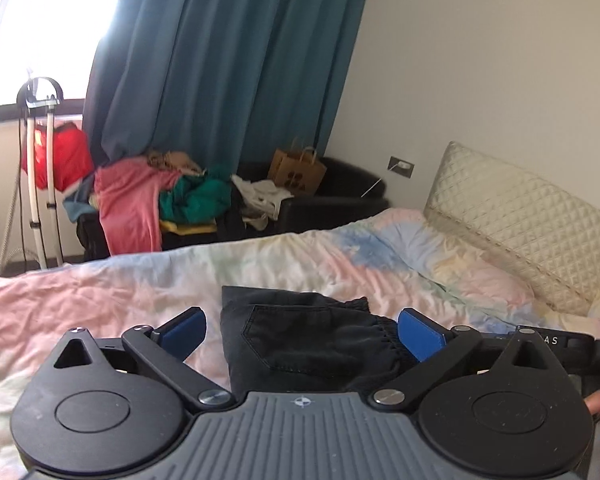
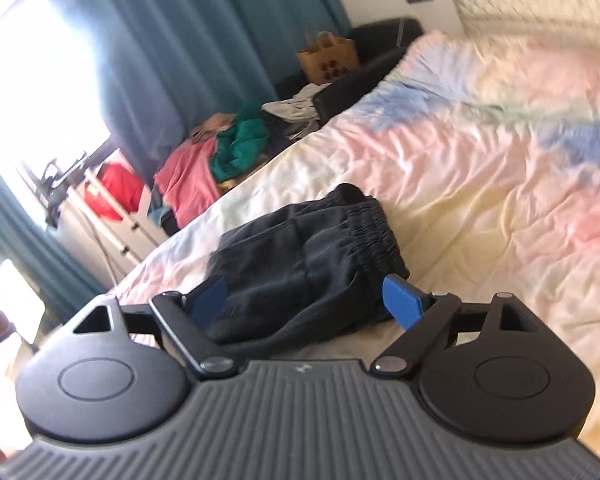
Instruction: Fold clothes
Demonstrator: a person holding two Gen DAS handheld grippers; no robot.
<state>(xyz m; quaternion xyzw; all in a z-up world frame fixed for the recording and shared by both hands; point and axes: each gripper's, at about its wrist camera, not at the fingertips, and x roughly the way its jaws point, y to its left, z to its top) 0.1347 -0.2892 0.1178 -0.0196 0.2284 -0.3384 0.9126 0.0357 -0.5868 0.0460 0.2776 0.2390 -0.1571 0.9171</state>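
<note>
Both grippers, left gripper [image 1: 302, 334] and right gripper [image 2: 306, 304], are hovering with jaws wide, empty, framing folded black shorts [image 1: 300, 340] lying on the pastel bed [image 1: 100, 296]; open bedding is stretching beyond.

Open bedspread [image 1: 100, 296] lies left and right of the folded black shorts [image 1: 300, 336]; quilted headboard [image 1: 520, 216] bounds the far right.

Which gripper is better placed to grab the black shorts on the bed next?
Probably the left gripper: open, level, jaws squarely framing the shorts. The right gripper, also open, views them tilted.
</note>
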